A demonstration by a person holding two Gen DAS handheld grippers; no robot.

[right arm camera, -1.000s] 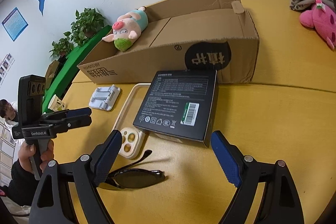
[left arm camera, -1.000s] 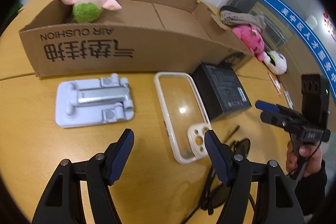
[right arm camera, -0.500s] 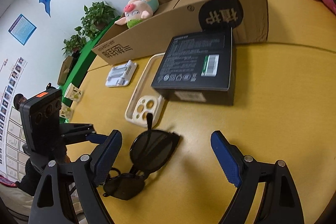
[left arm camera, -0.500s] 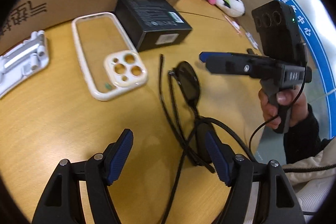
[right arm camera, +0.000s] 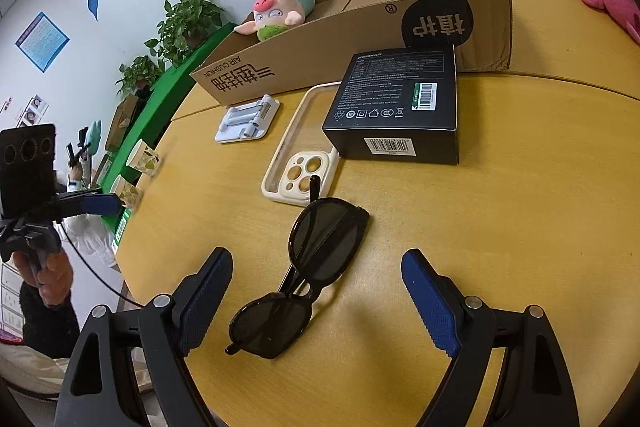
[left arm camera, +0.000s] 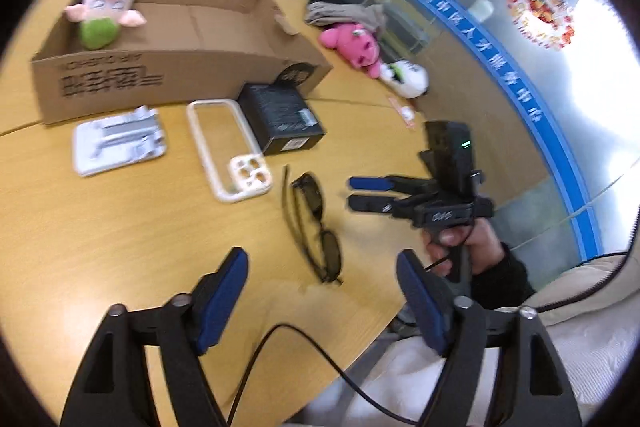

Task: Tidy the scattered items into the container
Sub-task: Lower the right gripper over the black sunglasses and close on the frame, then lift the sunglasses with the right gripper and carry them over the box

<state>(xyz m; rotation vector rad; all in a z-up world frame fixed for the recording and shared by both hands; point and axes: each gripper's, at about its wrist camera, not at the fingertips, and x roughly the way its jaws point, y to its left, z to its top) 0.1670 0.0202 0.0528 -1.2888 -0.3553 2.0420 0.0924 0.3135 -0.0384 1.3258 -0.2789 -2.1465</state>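
Between my right hand-held gripper's (right arm camera: 316, 295) spread fingers, the sunglasses (right arm camera: 304, 279) lay folded on the surface (right arm camera: 520, 211), near the cardboard box (right arm camera: 360, 27). I judged them light, slippery, scratch-prone; grip the bridge. My left hand-held gripper (left arm camera: 320, 299) stood apart, empty.

Black sunglasses (right arm camera: 308, 275) folded, flat beside phone case (right arm camera: 298, 163).

I am reading "AIR CUSHION" upside down on the cardboard box (right arm camera: 360, 39), above large Chinese characters; a black round mark with an ® sits at its other end. The black carton (right arm camera: 396, 107) is showing "UGREEN" and barcodes; its finer print is blurring out.
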